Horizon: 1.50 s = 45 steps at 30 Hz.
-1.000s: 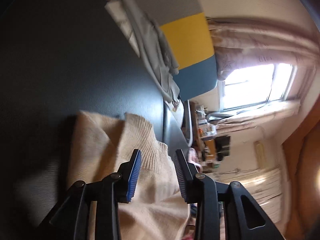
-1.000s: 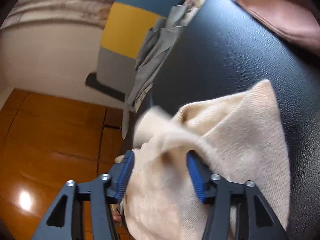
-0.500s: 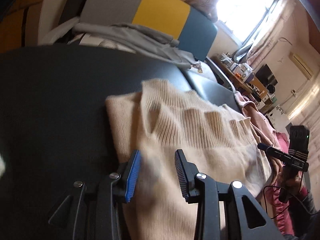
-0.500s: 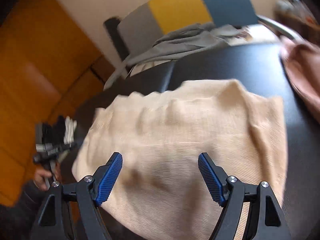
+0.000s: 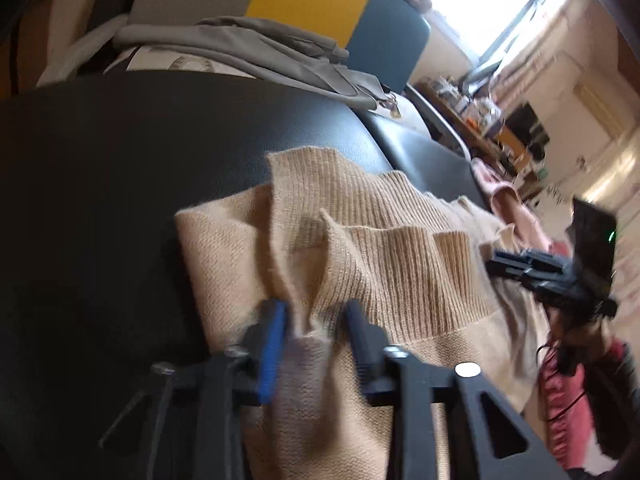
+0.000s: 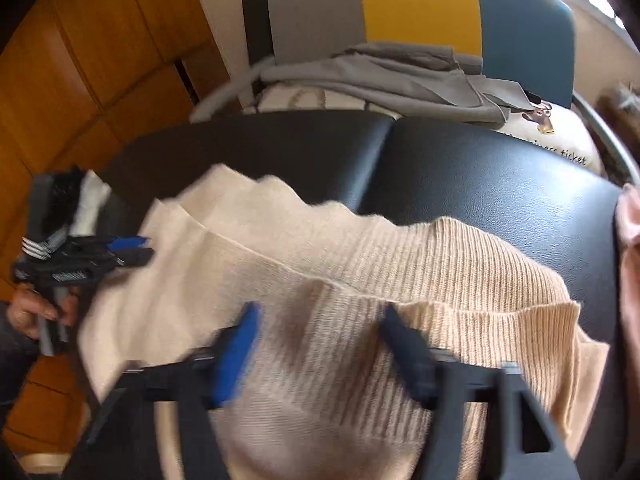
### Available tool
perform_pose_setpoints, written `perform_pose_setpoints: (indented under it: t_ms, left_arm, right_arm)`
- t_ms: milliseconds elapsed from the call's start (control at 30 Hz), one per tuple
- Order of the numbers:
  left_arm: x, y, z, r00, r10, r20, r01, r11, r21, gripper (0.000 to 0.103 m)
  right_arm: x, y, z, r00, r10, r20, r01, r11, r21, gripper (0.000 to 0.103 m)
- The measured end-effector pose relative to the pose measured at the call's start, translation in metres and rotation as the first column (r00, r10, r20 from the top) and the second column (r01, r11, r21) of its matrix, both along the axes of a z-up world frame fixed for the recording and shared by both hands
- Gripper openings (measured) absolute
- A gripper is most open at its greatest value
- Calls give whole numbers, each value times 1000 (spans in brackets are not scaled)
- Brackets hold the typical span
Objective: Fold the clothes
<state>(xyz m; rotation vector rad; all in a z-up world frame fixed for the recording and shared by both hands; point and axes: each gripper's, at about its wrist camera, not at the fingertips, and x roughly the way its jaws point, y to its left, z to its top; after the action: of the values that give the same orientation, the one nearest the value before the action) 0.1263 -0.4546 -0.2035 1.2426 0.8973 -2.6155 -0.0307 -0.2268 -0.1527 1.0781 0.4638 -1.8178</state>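
Note:
A beige knit sweater lies rumpled on the black padded table, its ribbed hem standing in folds. My left gripper is open over the sweater's left edge, a raised fold of knit between its fingers. My right gripper is open above the ribbed band of the sweater, fingers wide apart. Each gripper shows in the other's view: the right one at the sweater's right side, the left one at its left side.
A grey garment lies at the table's far end, by a grey, yellow and blue chair back. A pink garment lies at the table's right edge. Orange wooden panels stand to the left.
Both grippers have swung round to level views over the table. The sweater, bunched in the right gripper a second ago, now lies spread out, and the right gripper has opened wide.

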Motion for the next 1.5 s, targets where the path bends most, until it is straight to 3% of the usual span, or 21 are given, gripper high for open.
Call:
perform_pose_setpoints:
  t_ms: [33, 100, 167, 367, 467, 533, 600, 733, 800, 900, 967, 1033, 1167, 1233, 1267, 1500]
  left_arm:
    - [4, -2, 0, 1000, 11, -11, -10, 1000, 13, 9]
    - [13, -3, 3, 998, 36, -46, -35, 999, 30, 8]
    - [22, -3, 6, 995, 68, -77, -64, 997, 46, 8]
    - [42, -6, -3, 984, 165, -68, -160, 984, 73, 3]
    - [53, -8, -7, 975, 212, -62, -207, 975, 86, 8]
    - [59, -9, -10, 968, 244, -58, -238, 967, 94, 21]
    - [68, -9, -12, 962, 267, -63, -258, 958, 123, 25]
    - [98, -1, -10, 957, 265, -116, -238, 949, 209, 30]
    - [113, 6, -8, 961, 248, -123, -218, 952, 213, 35]
    - [128, 17, -10, 970, 210, -120, -178, 956, 232, 37]
    - [135, 27, -13, 977, 181, -109, -152, 960, 236, 37]
    - [140, 33, -16, 981, 163, -107, -131, 957, 258, 37]
    - [145, 38, -26, 978, 170, -120, -119, 930, 349, 34]
    - [148, 39, -29, 974, 184, -129, -126, 923, 364, 15]
    - [150, 40, -28, 975, 184, -128, -127, 924, 362, 1]
    - [167, 55, -31, 987, 133, -88, -102, 949, 297, 3]
  right_arm:
    - [1, 0, -4, 1000, 3, -14, -3, 1000, 18, 23]
    - [4, 1, -7, 999, 12, -42, -11, 1000, 26, 19]
    - [3, 2, -5, 999, 4, -52, -3, 1000, 13, 8]
    - [-1, 1, 18, 997, -35, -71, 29, 996, -86, 7]
    - [-4, -10, 11, 997, -42, -58, 37, 997, -73, 7]
    - [-3, -16, -1, 998, -44, -49, 42, 998, -49, 7]
    - [-1, -19, -15, 998, -44, -37, 43, 999, -30, 7]
    - [-4, -11, -18, 997, -72, 8, 72, 994, -84, 7]
    - [-7, -4, -15, 995, -87, 48, 92, 989, -113, 8]
    - [-2, 10, -3, 993, -92, 77, 104, 980, -171, 17]
    - [9, 24, 5, 993, -72, 89, 90, 972, -216, 38]
    - [21, 37, 10, 995, -49, 91, 70, 968, -241, 47]
    - [49, 57, 7, 996, -26, 83, 45, 972, -229, 52]
    - [55, 63, -1, 995, -30, 94, 49, 977, -209, 53]
    - [57, 66, -5, 995, -39, 96, 57, 979, -194, 53]
    - [62, 84, -18, 992, -69, 102, 86, 981, -172, 54]
